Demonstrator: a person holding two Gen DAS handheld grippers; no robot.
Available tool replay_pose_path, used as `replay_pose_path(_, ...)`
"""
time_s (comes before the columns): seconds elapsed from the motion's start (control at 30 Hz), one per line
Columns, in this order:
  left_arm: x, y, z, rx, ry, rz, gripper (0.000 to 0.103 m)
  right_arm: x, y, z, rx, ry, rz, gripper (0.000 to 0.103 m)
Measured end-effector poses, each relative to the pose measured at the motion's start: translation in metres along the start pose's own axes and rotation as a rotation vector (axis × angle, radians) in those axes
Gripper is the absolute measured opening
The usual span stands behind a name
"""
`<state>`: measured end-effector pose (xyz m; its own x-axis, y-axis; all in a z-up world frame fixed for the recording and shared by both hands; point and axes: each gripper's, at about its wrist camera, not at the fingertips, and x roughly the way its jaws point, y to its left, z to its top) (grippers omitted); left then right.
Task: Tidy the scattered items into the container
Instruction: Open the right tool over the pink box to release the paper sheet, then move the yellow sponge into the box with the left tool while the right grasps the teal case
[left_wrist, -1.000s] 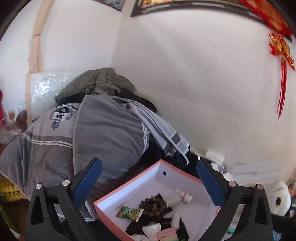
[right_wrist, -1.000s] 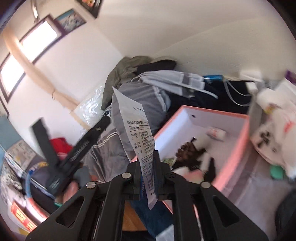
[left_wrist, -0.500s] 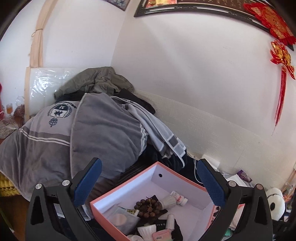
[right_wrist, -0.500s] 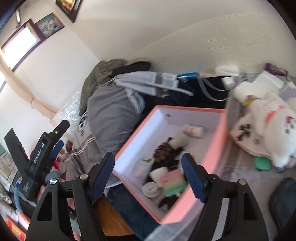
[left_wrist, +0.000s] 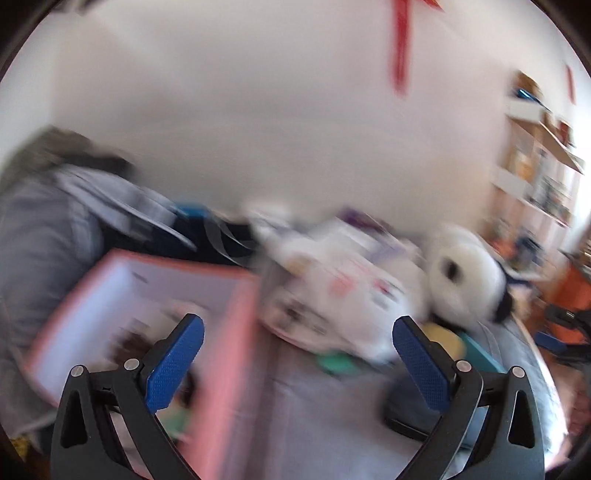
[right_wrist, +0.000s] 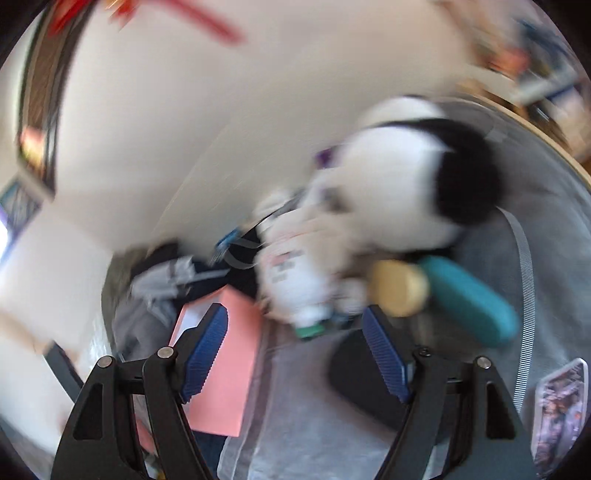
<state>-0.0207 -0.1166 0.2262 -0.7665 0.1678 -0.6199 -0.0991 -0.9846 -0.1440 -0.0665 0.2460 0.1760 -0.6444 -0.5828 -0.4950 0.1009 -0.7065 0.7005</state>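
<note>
Swinging away from the pink box (right_wrist: 218, 369), the right gripper (right_wrist: 295, 354), wide and empty after dropping its leaflet inside, faces leftover clutter beside the panda plush (right_wrist: 402, 192).

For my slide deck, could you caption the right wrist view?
Open, empty right gripper faces a panda plush, teal case and pink box, motion-blurred.

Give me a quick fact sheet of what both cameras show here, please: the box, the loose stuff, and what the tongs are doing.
container: pink box, white inside, some items in it, blurred
left tongs: open, nothing between them
right tongs: open, nothing between them
loose items: black-and-white plush toy, teal case, round tan object, black flat object
surface: grey cover
image quality: heavy motion blur in both views
</note>
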Motion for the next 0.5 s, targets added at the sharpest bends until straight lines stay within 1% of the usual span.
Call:
replay_pose_path(0.03, 0.015, -0.02, -0.007, 0.018, 0.048, -0.041, 0.103, -0.006, -0.028, 0.003, 0.054, -0.002, -0.001, 0.076)
replay_pose_path(0.07, 0.032, -0.046, -0.016, 0.063, 0.093, -0.079, 0.103, -0.009, -0.052, 0.004, 0.104, -0.005, -0.005, 0.076)
replay_pose_path(0.1, 0.046, -0.071, -0.023, 0.116, 0.118, -0.103, 0.103, -0.01, -0.079, 0.005, 0.176, 0.004, -0.022, 0.076)
replay_pose_path(0.13, 0.061, -0.099, -0.031, 0.196, 0.132, -0.116, 0.103, -0.008, -0.111, 0.006, 0.307, 0.037, -0.038, 0.078)
replay_pose_path(0.17, 0.074, -0.123, -0.039, 0.267, 0.144, -0.124, 0.103, -0.01, -0.127, 0.007, 0.385, 0.049, -0.014, 0.078)
replay_pose_path(0.2, 0.087, -0.142, -0.046, 0.321, 0.157, -0.128, 0.103, -0.009, -0.145, 0.01, 0.478, 0.052, 0.071, 0.078)
replay_pose_path(0.23, 0.102, -0.163, -0.054, 0.366, 0.177, -0.138, 0.103, -0.009, -0.153, 0.013, 0.513, 0.051, 0.117, 0.078)
replay_pose_path(0.27, 0.115, -0.18, -0.061, 0.392, 0.197, -0.151, 0.103, -0.011, -0.159, 0.019, 0.534, 0.043, 0.14, 0.078)
replay_pose_path(0.33, 0.145, -0.209, -0.071, 0.426, 0.239, -0.14, 0.103, -0.018, -0.161, 0.026, 0.512, 0.018, 0.118, 0.077)
replay_pose_path(0.4, 0.175, -0.229, -0.076, 0.463, 0.271, -0.1, 0.103, -0.02, -0.161, 0.034, 0.481, 0.009, 0.077, 0.077)
replay_pose_path(0.47, 0.206, -0.244, -0.079, 0.492, 0.302, -0.059, 0.103, -0.016, -0.162, 0.035, 0.483, 0.018, 0.073, 0.078)
replay_pose_path(0.5, 0.217, -0.248, -0.078, 0.507, 0.304, -0.036, 0.103, -0.012, -0.163, 0.037, 0.487, 0.034, 0.072, 0.079)
